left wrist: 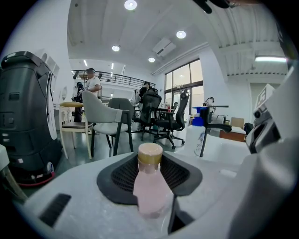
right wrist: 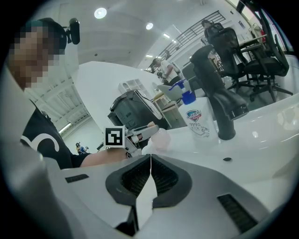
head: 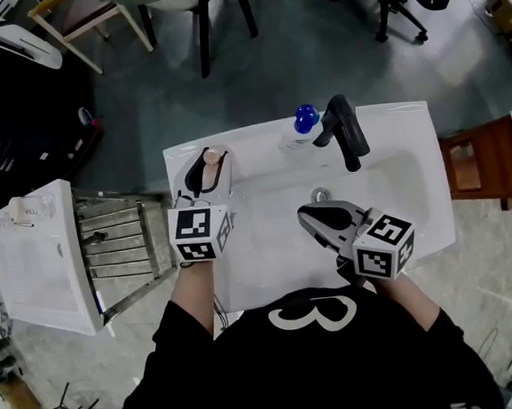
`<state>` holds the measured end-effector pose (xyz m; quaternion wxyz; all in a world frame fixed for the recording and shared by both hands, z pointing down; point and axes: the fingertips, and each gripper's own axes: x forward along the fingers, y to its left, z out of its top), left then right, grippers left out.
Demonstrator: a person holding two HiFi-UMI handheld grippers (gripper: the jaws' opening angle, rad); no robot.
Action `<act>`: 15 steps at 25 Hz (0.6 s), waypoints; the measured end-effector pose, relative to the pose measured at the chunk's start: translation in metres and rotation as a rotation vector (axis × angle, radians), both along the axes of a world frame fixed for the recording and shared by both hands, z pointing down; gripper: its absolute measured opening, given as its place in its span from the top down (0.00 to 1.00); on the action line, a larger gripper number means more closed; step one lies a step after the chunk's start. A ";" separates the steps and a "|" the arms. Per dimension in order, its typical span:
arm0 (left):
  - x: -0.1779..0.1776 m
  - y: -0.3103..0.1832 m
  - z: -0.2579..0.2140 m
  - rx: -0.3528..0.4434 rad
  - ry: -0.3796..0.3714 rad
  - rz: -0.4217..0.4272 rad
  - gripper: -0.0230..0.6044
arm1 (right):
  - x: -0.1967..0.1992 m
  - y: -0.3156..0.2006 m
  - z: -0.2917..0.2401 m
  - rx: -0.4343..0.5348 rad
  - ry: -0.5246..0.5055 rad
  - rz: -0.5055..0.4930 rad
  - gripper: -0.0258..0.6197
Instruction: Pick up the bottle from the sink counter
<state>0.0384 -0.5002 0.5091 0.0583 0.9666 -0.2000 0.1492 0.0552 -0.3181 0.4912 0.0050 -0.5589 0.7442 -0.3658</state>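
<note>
An open workshop hall with a grey floor and office chairs [head: 199, 17] surrounds a white sink unit, whose tabletop [head: 259, 136] carries a black faucet [head: 343, 134] at its rear. Well to the left of the faucet, on the tabletop's far left corner, stands the pink bottle [left wrist: 150, 182], upright. A blue-capped hand-soap dispenser [head: 305, 122] sits just left of the faucet, well apart from the bottle.

The left tongs [head: 210, 166] reach in level, with the bottle between the jaws. The jaws stand fairly wide and the ribbed black pads [left wrist: 122, 175] appear to lie against the bottle's shoulders, so this looks like a grip just taken, with the bottle not yet lifted. The right tongs [right wrist: 150, 179] hover in front of the faucet, over the basin, with the jaws pressed together on nothing.

The bottle is small, pale pink and slightly translucent, with a rounded body that narrows to a short neck under a tan cap [left wrist: 150, 153]. Its skin looks smooth and probably slick.

The likeliest trouble is a slip. The pads sit where the body tapers, so a weak squeeze could let the bottle slide down and out as it rises. An uneven grip could tilt it instead. It also stands far left of the faucet, near the tabletop's edge, so a nudge outward could send it onto the floor. If the plastic is thin, too hard a squeeze might dent it.
</note>
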 end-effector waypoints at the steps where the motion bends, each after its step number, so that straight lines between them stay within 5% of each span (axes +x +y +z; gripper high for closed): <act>1: 0.000 0.000 0.000 0.001 0.001 -0.001 0.73 | 0.000 -0.001 0.000 0.000 0.000 0.000 0.94; 15: -0.001 -0.001 0.000 -0.029 -0.032 -0.031 0.73 | 0.004 0.001 -0.003 0.014 -0.006 -0.027 0.94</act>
